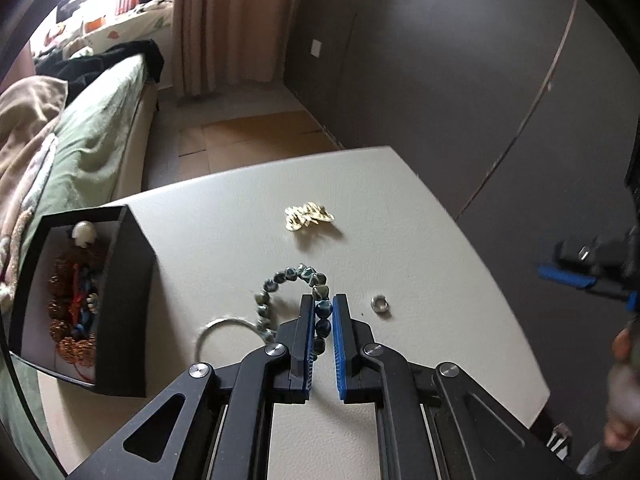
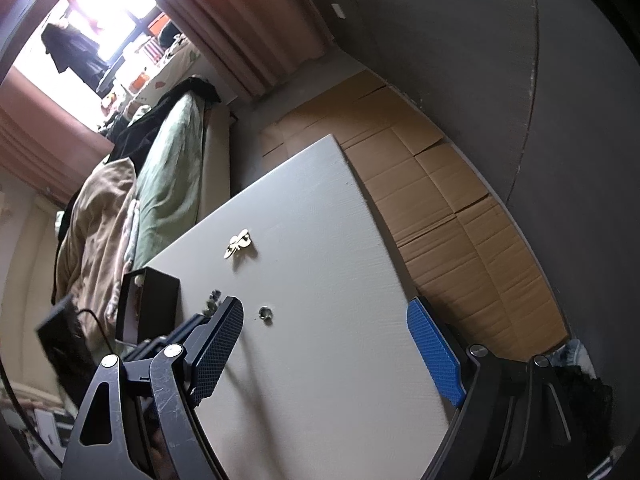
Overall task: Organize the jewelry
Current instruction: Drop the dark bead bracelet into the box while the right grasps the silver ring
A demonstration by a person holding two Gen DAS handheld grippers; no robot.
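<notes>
Here, left tool pinching knobbly blue-green bead bracelet, right tool spread wide above table.

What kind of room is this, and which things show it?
Most likely a bedroom at home. A bed with green bedding stands beside the white table, long curtains hang by a window, and flattened cardboard covers the floor.

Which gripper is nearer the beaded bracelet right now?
Left. The left gripper has its jaws around the beaded bracelet on the table; the right gripper is open, off to the side.
</notes>
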